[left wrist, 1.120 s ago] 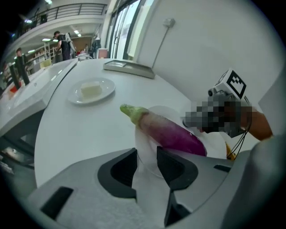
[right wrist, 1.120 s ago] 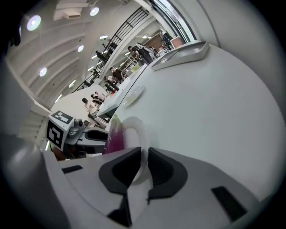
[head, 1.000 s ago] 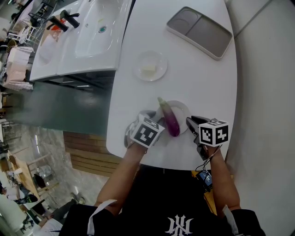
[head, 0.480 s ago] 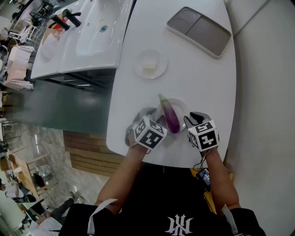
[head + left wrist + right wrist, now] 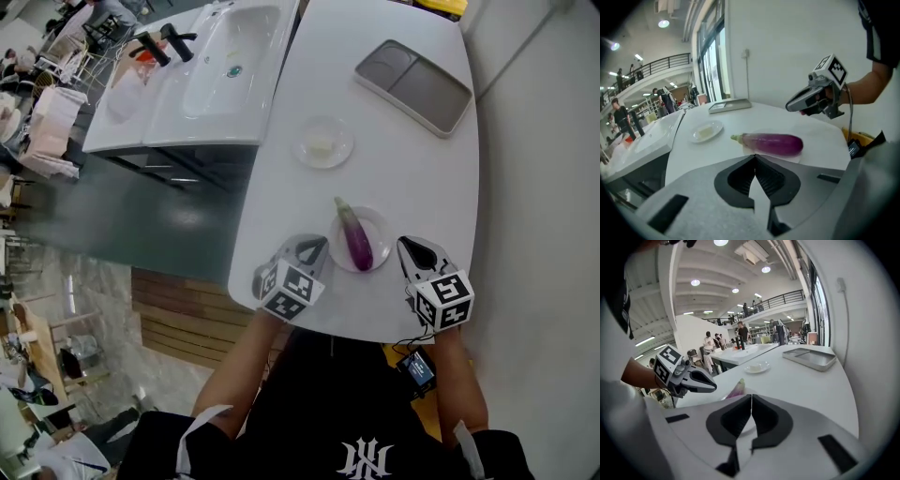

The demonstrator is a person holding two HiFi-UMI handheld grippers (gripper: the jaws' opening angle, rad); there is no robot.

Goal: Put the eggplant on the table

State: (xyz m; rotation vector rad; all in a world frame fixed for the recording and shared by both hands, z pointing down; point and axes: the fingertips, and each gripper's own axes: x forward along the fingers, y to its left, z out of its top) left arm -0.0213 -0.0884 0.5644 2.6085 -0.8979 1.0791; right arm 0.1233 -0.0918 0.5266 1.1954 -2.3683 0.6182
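**Head view.** The white surface [image 5: 412, 169] runs from top centre to lower centre of the frame.
- The eggplant [image 5: 354, 239], purple with a pale green stem end, lies on a small white plate [image 5: 378, 228] near the surface's lower edge. The stem end points toward the top of the frame and pokes past the plate's rim. The eggplant rests on the plate, not on the bare surface.
- The left tongs [image 5: 316, 246] sit just left of the plate with the tip aimed toward it, apart from the eggplant.
- The right tongs [image 5: 407, 246] sit just right of the plate, also clear of the eggplant.
- The person's forearms [image 5: 246, 361] come up from the bottom of the frame.

**Left gripper view.**
- The left tongs [image 5: 755, 157] are pinched fully together, pads meeting, nothing between them.
- The eggplant [image 5: 771, 143] lies crosswise just beyond the tip at mid frame, stem to the left.
- The right tongs [image 5: 792, 104] show at upper right, held above the surface and drawn to a closed point.

**Right gripper view.**
- The right tongs [image 5: 751, 396] are likewise pressed together, only a hairline seam showing, and empty.
- The stem end of the eggplant [image 5: 737, 388] peeks over the left jaw.
- The left tongs [image 5: 711, 383] are at mid left, closed to a point.

**Rest of the surface, head view.**
- A glass dish [image 5: 324, 145] holding a pale lump sits at centre.
- A grey two-compartment tray [image 5: 414, 86] sits at upper right.
- A white sink [image 5: 202, 80] stands at upper left, beside the surface.
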